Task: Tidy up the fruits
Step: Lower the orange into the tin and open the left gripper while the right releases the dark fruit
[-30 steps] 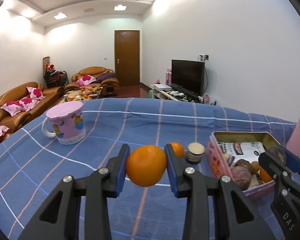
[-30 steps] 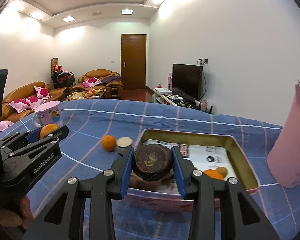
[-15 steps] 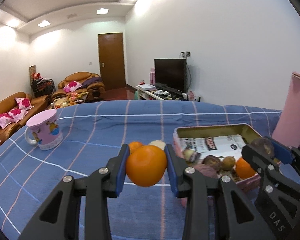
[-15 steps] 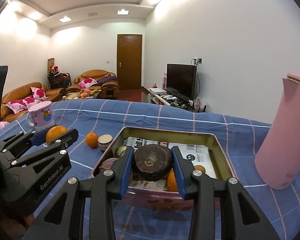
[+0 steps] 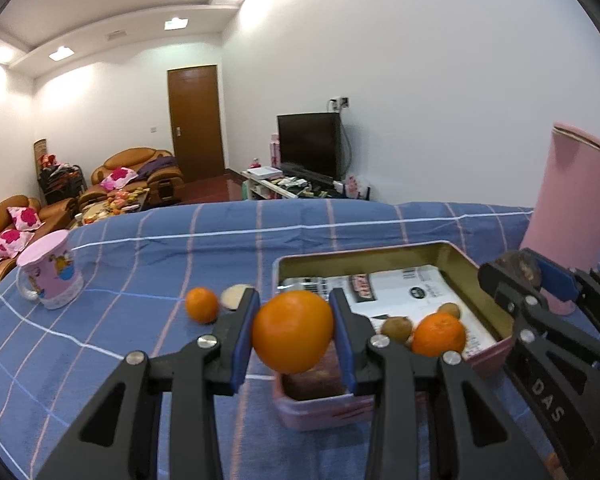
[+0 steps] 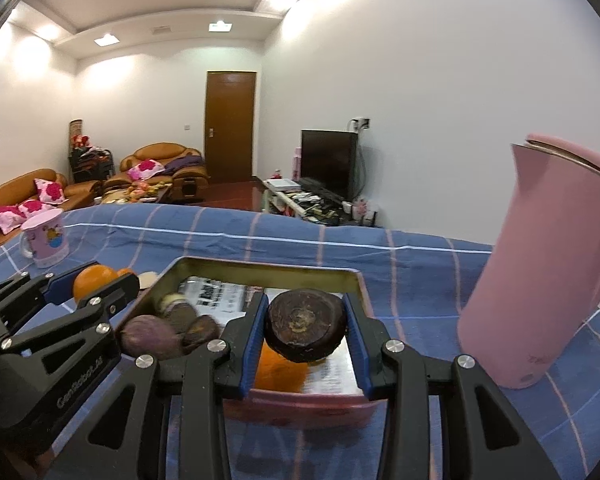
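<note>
My left gripper (image 5: 293, 330) is shut on a large orange (image 5: 293, 331) and holds it over the near left corner of the pink tin box (image 5: 320, 408). My right gripper (image 6: 306, 325) is shut on a dark brown round fruit (image 6: 306, 325) above the near edge of the tin (image 6: 268, 270). The tin holds an orange (image 5: 439, 334), small brown fruits (image 5: 396, 326) and purple-brown fruits (image 6: 148, 336) on printed paper. A small orange (image 5: 202, 305) and a pale round fruit (image 5: 235, 296) lie on the blue cloth left of the tin.
A tall pink jug (image 6: 548, 272) stands right of the tin. A pink mug (image 5: 52, 276) stands at the far left of the blue checked tablecloth (image 5: 140, 256). Sofas, a door and a television are beyond the table.
Both grippers have moved right and forward with their fruits, from left of and before the tin to over it. The tin now lies directly under both.
</note>
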The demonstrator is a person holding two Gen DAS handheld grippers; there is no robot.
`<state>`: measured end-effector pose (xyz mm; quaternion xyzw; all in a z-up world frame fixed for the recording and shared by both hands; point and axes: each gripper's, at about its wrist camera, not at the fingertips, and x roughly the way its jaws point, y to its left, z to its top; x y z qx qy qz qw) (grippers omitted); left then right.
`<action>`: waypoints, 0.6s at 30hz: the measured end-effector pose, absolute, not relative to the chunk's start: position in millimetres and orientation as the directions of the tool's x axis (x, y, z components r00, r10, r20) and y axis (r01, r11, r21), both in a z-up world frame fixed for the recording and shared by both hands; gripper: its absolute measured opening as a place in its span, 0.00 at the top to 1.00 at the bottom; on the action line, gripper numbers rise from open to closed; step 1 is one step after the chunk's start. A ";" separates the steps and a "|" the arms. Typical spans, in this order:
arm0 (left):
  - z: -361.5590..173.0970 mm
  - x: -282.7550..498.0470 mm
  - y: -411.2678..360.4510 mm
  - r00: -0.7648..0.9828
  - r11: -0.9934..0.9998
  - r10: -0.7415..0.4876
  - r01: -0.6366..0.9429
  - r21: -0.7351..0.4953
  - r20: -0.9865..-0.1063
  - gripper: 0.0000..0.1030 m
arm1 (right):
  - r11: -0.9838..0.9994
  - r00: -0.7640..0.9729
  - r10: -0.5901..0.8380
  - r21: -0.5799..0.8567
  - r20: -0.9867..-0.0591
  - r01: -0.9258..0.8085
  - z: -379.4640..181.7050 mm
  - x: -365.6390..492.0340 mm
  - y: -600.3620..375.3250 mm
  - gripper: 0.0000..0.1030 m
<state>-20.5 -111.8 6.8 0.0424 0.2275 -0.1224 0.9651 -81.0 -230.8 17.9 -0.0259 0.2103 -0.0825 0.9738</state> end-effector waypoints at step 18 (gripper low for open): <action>6.2 -5.2 -165.3 0.811 0.930 -0.327 0.366 -0.015 -0.484 0.63 | 0.967 0.879 -0.248 -0.049 -0.406 0.250 23.1 -73.4 -270.7 0.61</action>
